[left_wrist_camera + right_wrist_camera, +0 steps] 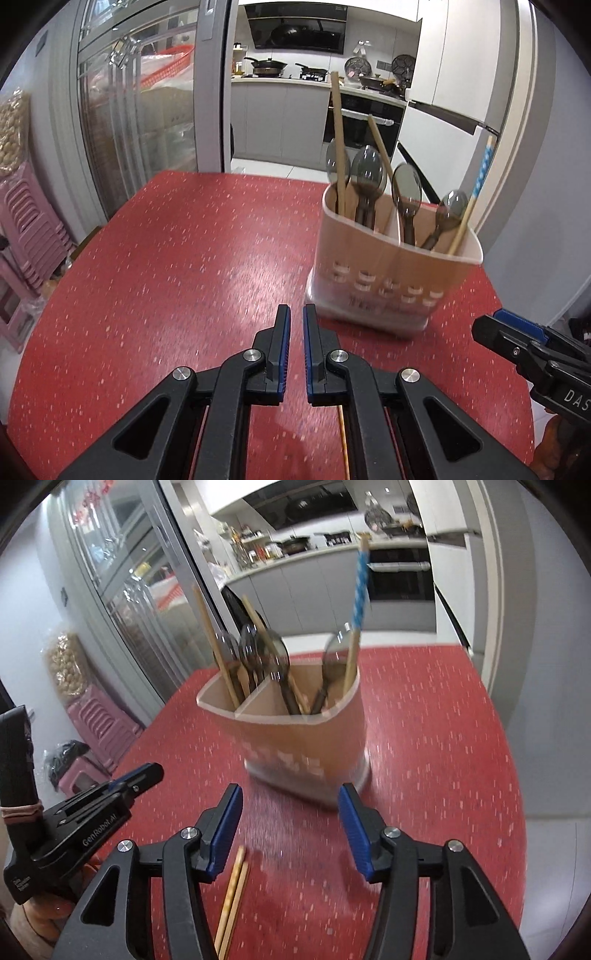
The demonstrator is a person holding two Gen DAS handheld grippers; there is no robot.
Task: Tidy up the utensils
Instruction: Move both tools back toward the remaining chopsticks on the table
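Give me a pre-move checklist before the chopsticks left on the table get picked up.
1. Right gripper open, nothing between its pads: ok.
2. Left gripper shut and empty: ok.
3. Pair of chopsticks lying flat on the red table, near the right gripper: ok.
4. Utensil holder upright: ok.
5. Room in the holder's compartments: cannot tell.

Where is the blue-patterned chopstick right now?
The blue-patterned chopstick stands in the utensil holder, rightmost compartment, beside a dark spoon.
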